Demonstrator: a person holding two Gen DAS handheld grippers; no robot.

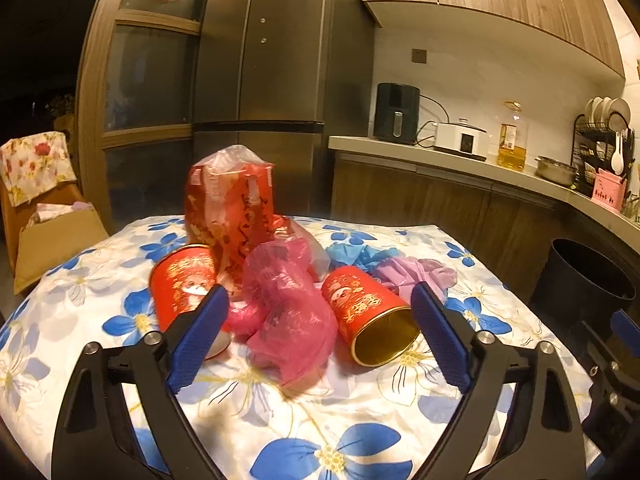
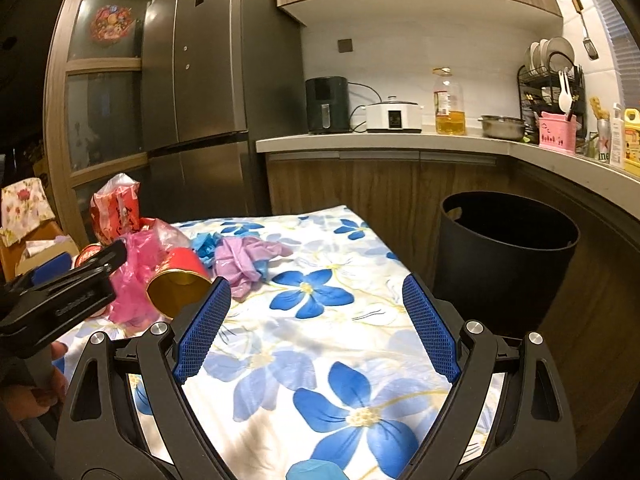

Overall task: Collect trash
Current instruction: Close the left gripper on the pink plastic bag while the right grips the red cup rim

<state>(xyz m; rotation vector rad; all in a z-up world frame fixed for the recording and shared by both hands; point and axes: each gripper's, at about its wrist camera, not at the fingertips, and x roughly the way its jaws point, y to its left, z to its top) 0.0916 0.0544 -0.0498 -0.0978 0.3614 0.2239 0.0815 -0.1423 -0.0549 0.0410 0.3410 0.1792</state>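
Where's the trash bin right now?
The black bin stands on the floor off the table's right edge, below the counter; the right wrist view shows it best.

The worktop (image 1: pixel 360 408) wears a white cloth printed with blue flowers. In the left wrist view the trash sits mid-frame: a tall red bag (image 1: pixel 230 204) upright at the back, a red can (image 1: pixel 182 284) left of centre, a crumpled pink bag (image 1: pixel 288 312) in the middle, a second can (image 1: pixel 370 316) on its side with its gold mouth toward the camera, and blue (image 1: pixel 352 256) and purple (image 1: pixel 416 274) wads behind it
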